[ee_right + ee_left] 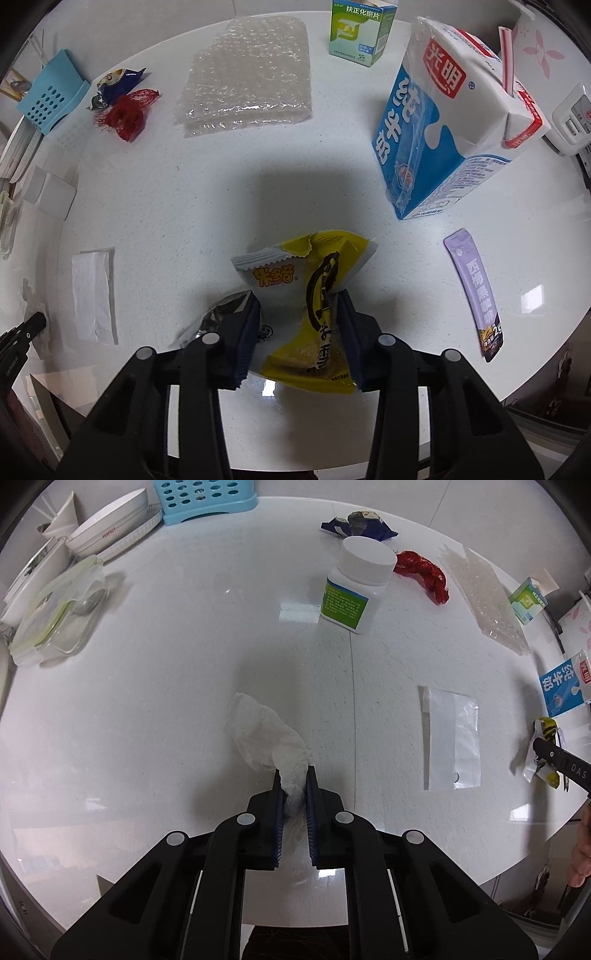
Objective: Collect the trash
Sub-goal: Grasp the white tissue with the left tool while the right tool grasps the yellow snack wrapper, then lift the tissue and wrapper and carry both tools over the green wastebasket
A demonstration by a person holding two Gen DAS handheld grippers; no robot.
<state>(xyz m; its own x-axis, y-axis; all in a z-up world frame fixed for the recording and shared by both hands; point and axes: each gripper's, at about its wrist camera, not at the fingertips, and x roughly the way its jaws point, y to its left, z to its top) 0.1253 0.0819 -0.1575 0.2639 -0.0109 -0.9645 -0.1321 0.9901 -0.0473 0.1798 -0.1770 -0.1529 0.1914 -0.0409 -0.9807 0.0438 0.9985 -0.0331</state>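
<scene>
The left gripper (292, 771) has its fingers clenched on one crumpled, translucent white plastic wrap (266, 738), whose free end lies on the white counter (166, 686) just ahead of them. The right gripper (297, 299) has its fingers squeezing one yellow-and-white foil snack wrapper (310, 291) at its waist, low over the counter. Farther out stand one white pill bottle with a green label (354, 590) and one blue-and-white milk carton (443, 136), and there lie one flat clear plastic sleeve (452, 738), one purple sachet (476, 291), one folded sheet of bubble wrap (247, 74) and one red mesh net (129, 114).
</scene>
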